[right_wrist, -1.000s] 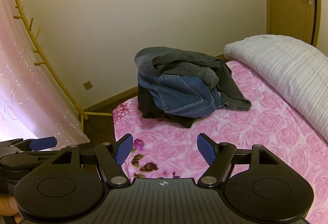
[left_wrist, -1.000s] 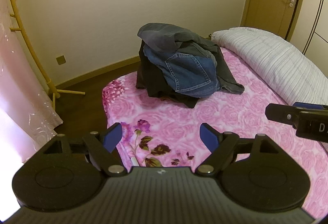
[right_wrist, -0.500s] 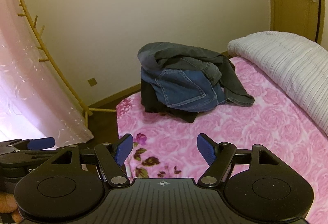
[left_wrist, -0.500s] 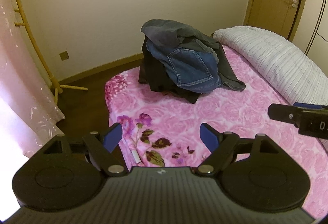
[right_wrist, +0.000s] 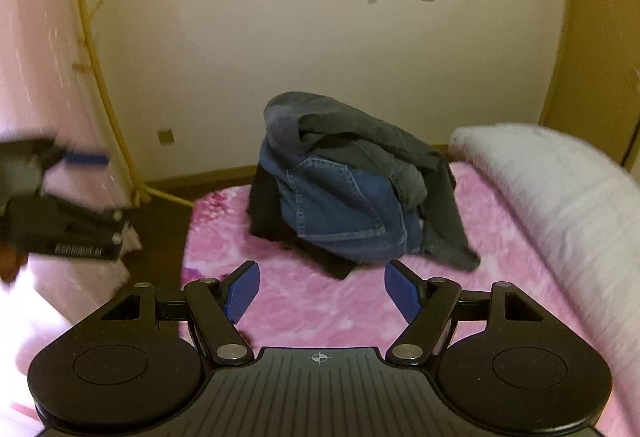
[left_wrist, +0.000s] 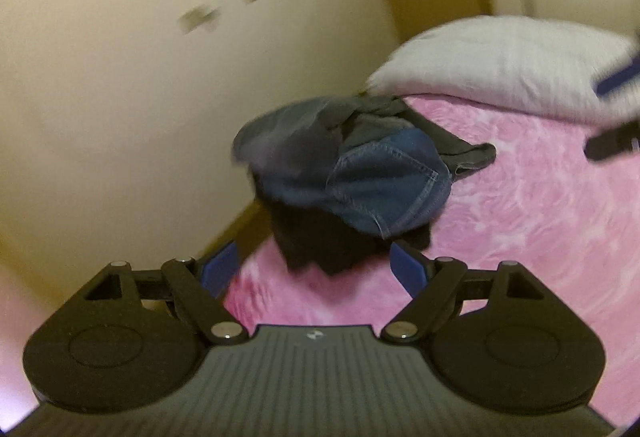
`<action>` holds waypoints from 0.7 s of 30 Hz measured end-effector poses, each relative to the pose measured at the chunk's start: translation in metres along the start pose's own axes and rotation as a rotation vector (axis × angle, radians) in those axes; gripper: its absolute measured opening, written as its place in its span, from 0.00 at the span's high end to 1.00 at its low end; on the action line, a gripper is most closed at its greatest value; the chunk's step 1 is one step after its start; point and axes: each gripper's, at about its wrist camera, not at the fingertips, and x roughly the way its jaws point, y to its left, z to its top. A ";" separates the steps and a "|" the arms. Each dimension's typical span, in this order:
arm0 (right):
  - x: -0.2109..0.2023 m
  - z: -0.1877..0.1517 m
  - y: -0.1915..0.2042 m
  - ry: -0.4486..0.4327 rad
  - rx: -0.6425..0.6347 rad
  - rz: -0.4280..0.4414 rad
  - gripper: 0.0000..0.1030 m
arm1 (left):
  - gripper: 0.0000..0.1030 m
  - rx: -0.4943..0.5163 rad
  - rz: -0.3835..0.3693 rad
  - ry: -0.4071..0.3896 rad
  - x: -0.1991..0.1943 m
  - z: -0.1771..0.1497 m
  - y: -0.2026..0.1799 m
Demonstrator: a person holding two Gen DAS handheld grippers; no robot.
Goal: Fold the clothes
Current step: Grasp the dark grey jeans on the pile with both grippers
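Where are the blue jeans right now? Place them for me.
The jeans sit mid-frame in the right wrist view, within the clothes pile on the pink bedspread, under a grey garment and left of the white quilt.

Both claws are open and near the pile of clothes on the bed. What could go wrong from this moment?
1. The pile of clothes has jeans, a grey garment and something black tangled together, so a claw may pull up several at once.
2. The pile sits near the edge of the pink blanket; a tug could drag clothes onto the floor.
3. The left-wrist view is blurred, so the open left claw may miss, or bump the open right claw.
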 end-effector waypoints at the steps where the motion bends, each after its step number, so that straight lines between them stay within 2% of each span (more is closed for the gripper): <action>1: 0.016 0.008 0.002 0.009 -0.041 -0.010 0.29 | 0.22 0.061 -0.010 -0.020 0.017 0.001 0.006; 3: 0.050 0.023 0.007 0.026 -0.134 -0.029 0.29 | 0.22 0.226 -0.022 -0.074 0.059 0.000 0.019; 5: 0.088 0.037 0.013 0.038 -0.241 -0.046 0.29 | 0.22 0.347 -0.035 -0.109 0.104 0.001 0.031; 8: 0.143 0.058 0.022 0.056 -0.401 -0.072 0.29 | 0.22 0.447 -0.079 -0.111 0.167 0.006 0.052; 12: 0.219 0.076 0.037 0.054 -0.633 -0.109 0.29 | 0.22 0.643 -0.122 -0.172 0.232 0.007 0.064; 15: 0.269 0.083 0.043 0.067 -0.767 -0.090 0.29 | 0.22 0.735 -0.201 -0.195 0.261 0.012 0.068; 17: 0.297 0.092 0.047 0.073 -0.859 -0.114 0.29 | 0.22 0.777 -0.250 -0.208 0.274 0.013 0.070; 20: 0.322 0.100 0.043 0.086 -0.894 -0.131 0.30 | 0.23 0.822 -0.317 -0.224 0.288 0.017 0.073; 21: 0.327 0.103 0.039 0.098 -0.879 -0.118 0.33 | 0.29 0.828 -0.336 -0.223 0.290 0.019 0.074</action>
